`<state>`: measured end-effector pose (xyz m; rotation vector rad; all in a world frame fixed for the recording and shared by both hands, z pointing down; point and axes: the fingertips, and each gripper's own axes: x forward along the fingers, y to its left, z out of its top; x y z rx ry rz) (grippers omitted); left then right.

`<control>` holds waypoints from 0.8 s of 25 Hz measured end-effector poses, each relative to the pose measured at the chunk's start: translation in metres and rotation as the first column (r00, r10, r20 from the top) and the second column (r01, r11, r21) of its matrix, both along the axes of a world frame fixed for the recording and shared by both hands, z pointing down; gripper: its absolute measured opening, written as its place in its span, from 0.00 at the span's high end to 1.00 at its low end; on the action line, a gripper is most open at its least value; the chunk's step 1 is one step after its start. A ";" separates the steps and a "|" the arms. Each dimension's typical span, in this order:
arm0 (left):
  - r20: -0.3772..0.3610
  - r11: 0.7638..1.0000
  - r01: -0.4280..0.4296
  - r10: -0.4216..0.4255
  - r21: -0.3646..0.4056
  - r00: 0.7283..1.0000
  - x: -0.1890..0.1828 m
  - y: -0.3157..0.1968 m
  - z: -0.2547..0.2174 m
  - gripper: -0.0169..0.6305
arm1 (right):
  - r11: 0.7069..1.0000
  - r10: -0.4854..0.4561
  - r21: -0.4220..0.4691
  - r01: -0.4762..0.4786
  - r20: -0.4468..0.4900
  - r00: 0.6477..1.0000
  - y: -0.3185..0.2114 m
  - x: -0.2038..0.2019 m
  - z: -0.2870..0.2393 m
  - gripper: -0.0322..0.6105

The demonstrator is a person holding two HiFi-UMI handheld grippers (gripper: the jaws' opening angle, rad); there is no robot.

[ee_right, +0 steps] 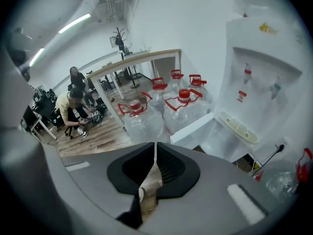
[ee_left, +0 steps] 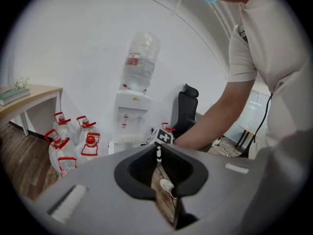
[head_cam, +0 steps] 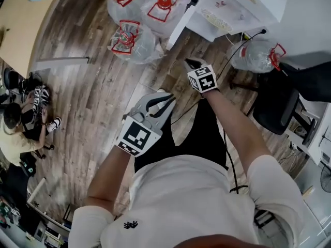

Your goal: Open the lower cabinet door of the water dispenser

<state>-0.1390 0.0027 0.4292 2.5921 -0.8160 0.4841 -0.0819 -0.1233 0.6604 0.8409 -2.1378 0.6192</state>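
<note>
The white water dispenser (head_cam: 227, 6) stands on the floor ahead of me, with an upturned bottle (ee_left: 142, 62) on top. Its lower cabinet door (head_cam: 179, 27) stands swung out from the body; in the right gripper view the door (ee_right: 195, 129) shows as a white panel below the drip grille. My right gripper (head_cam: 189, 62) hangs shut above the floor a little short of the door, its jaws (ee_right: 155, 146) together with nothing between them. Lower down and nearer to me, my left gripper (head_cam: 168, 98) is also shut and empty (ee_left: 158, 148). Neither touches the dispenser (ee_right: 259, 82).
Several clear water bottles (head_cam: 132, 40) with red handles crowd the floor left of the door. Another bottle (head_cam: 258, 53) lies right of the dispenser beside a black chair (head_cam: 279, 102). A black cable (head_cam: 227, 61) runs across the floor. A person (head_cam: 20, 123) crouches at far left near a wooden table (head_cam: 20, 19).
</note>
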 end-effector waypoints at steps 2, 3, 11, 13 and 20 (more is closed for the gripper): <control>0.006 0.999 -0.046 0.046 -0.003 0.999 0.010 0.003 -0.009 0.88 | 1.000 0.012 0.019 -0.013 0.028 1.000 0.015 0.008 -0.032 0.92; 0.008 0.998 -0.068 0.068 -0.003 0.998 0.016 0.004 -0.015 0.88 | 0.999 0.019 0.028 -0.020 0.044 0.999 0.024 0.012 -0.048 0.92; 0.051 0.983 -0.184 0.182 0.028 0.982 0.051 0.018 -0.070 0.88 | 0.991 0.022 0.129 -0.038 0.123 0.992 0.093 0.047 -0.175 0.93; 0.063 0.982 -0.186 0.183 0.035 0.981 0.056 0.022 -0.083 0.88 | 0.988 0.006 0.154 -0.027 0.133 0.991 0.112 0.056 -0.201 0.93; 0.080 0.985 -0.169 0.165 0.041 0.983 0.088 0.045 -0.112 0.88 | 0.969 0.024 0.234 -0.075 0.216 0.976 0.167 0.108 -0.279 0.93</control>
